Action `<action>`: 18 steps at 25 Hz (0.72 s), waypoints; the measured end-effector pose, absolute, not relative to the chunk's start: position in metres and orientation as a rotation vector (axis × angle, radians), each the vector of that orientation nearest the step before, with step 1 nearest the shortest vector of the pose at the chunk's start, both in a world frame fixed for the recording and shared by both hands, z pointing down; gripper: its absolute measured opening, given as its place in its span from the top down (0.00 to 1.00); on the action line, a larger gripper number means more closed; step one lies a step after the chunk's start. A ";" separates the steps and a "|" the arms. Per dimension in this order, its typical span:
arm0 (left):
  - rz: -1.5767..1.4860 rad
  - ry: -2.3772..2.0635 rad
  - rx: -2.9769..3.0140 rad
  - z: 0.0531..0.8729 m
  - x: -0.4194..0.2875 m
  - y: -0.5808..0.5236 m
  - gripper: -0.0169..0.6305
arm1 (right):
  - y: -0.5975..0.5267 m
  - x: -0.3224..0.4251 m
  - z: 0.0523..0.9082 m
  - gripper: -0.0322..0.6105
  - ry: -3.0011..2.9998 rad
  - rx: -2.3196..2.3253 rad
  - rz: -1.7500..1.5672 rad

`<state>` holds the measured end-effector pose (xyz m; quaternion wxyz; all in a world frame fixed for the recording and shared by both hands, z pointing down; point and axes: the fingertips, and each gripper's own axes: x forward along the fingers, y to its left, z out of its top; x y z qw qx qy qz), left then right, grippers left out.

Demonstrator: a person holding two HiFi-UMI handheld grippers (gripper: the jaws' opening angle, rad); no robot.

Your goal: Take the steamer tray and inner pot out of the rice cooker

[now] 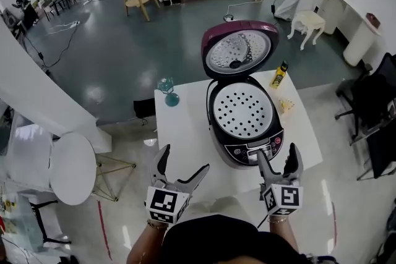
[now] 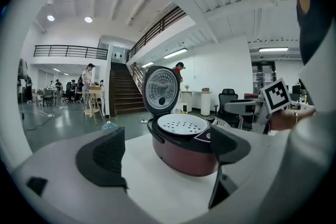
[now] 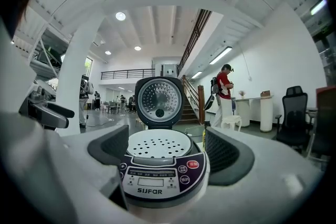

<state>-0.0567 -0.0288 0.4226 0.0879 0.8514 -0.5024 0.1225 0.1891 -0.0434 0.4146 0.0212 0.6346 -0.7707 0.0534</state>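
A rice cooker (image 1: pixel 247 151) stands on a white table (image 1: pixel 185 133) with its lid (image 1: pixel 239 49) up, exposing the perforated steamer tray (image 1: pixel 242 109) that hides the inner pot, while the left gripper (image 1: pixel 184 159) and right gripper (image 1: pixel 276 154) hover before it, jaws apart and empty, seemingly ready to reach in.

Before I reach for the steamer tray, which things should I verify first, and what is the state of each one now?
1. Lid of the rice cooker raised: ok, it stands fully open.
2. Steamer tray exposed: ok, it sits in the cooker's mouth with nothing on it.
3. Left gripper free: ok, fingers apart, nothing between them.
4. Right gripper free: ok, fingers apart, gripping nothing.
5. Room on the table to set the tray down: ok, bare surface left of the cooker.
6. Inner pot in place: cannot tell, the tray hides it.
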 end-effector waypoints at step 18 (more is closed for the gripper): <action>0.297 -1.414 2.471 0.427 -0.007 -0.114 0.19 | -0.116 0.215 0.422 0.25 -2.324 1.814 0.179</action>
